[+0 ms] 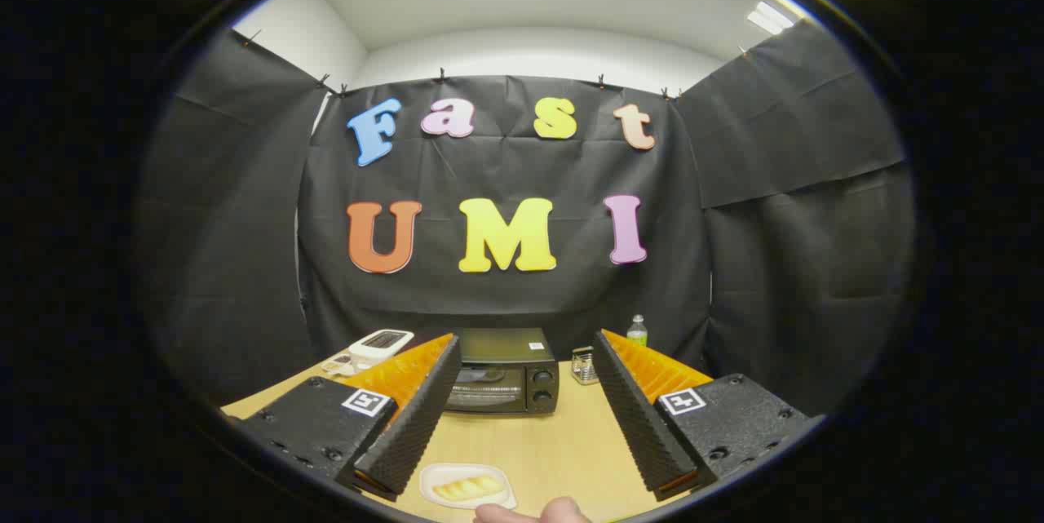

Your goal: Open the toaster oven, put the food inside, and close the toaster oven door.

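Above the bread (pixel 467 488) — jaws wide, empty.

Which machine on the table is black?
The toaster oven, straight beyond the open gripper. The white appliance to its left is pale.

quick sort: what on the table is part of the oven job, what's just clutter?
Job:
- toaster oven, door shut, beyond the fingers
- food on its white plate, between the fingers
- gripper, fingers apart, holding nothing

Clutter:
- white appliance, behind the left finger
- small glass jar, right of the oven
- green-capped bottle, at the booth wall
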Action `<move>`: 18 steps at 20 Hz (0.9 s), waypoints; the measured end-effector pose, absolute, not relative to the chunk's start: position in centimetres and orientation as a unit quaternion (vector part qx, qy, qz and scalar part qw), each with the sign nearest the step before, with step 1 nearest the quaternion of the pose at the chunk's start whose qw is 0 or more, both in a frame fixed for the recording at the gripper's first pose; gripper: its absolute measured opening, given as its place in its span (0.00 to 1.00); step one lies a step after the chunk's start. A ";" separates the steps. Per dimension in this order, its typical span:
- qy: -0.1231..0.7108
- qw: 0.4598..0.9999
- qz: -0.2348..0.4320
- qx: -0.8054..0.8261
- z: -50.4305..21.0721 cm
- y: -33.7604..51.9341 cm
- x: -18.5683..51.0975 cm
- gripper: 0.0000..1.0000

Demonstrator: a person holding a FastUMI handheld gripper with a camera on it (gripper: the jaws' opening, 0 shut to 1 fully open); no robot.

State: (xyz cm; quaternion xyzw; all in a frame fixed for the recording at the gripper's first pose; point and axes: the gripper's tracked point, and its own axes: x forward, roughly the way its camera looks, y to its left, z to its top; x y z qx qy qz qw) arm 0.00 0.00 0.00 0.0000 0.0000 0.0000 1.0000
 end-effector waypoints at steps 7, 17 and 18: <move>-0.013 1.000 0.000 -0.006 1.6 0.0 -0.3 1.00; -0.026 1.000 -0.008 -0.004 2.6 -0.8 -0.4 1.00; -0.024 1.000 -0.007 -0.004 2.3 -0.8 -0.3 1.00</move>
